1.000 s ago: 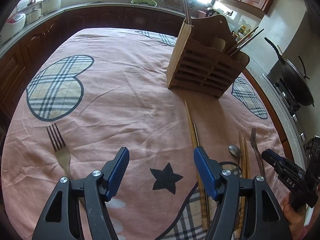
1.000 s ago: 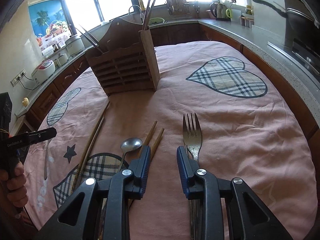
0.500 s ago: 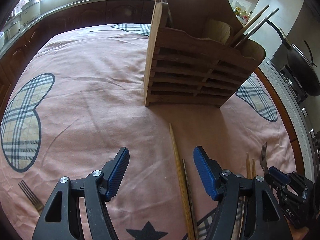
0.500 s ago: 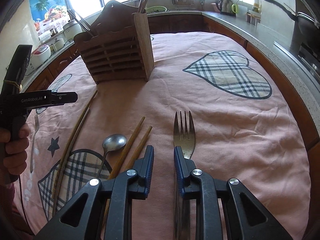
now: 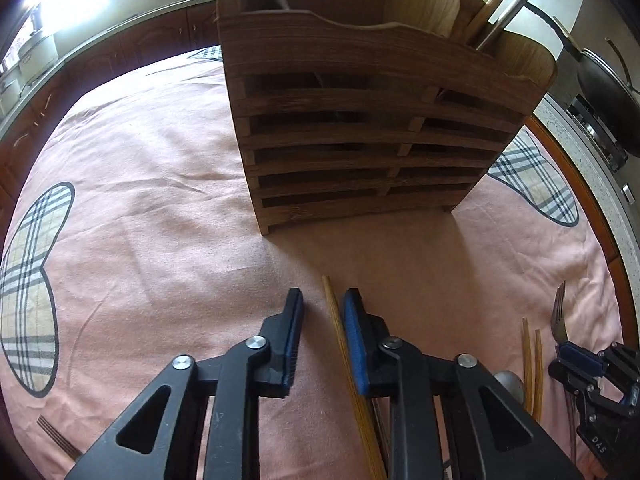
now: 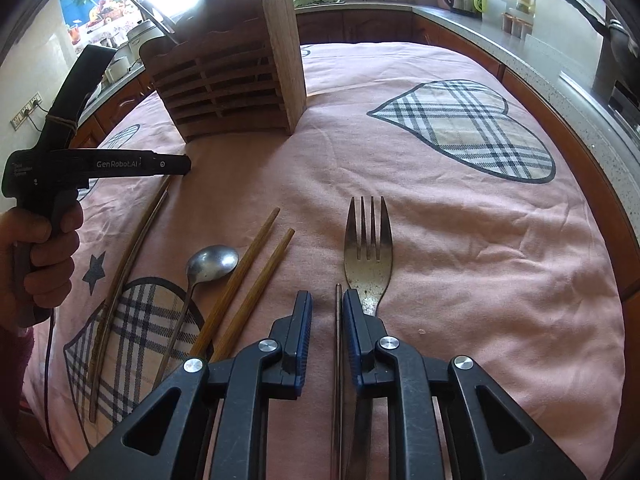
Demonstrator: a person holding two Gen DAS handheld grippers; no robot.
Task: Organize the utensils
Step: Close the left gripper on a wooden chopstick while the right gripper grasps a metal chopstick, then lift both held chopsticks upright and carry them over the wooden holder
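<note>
A wooden slatted utensil holder (image 5: 368, 128) stands on the pink cloth, with chopsticks and a wooden spoon in it; it also shows in the right wrist view (image 6: 228, 80). My left gripper (image 5: 322, 308) is low over the cloth, jaws partly open around a long wooden chopstick (image 5: 340, 344), without gripping it. My right gripper (image 6: 326, 304) is partly open around a thin metal chopstick (image 6: 338, 360), with a metal fork (image 6: 368, 248) beside its right finger. A spoon (image 6: 208, 264) and two brown chopsticks (image 6: 248, 284) lie to its left.
Another fork (image 5: 56, 436) lies at the left wrist view's lower left edge. The pink tablecloth (image 6: 440, 240) has plaid hearts. A counter with a wok (image 5: 600, 80) runs along the right, and kitchen cabinets ring the table.
My left gripper has moved forward towards the holder and narrowed its jaws around the long wooden chopstick. My right gripper has moved slightly left, now straddling the metal chopstick instead of the fork handle.
</note>
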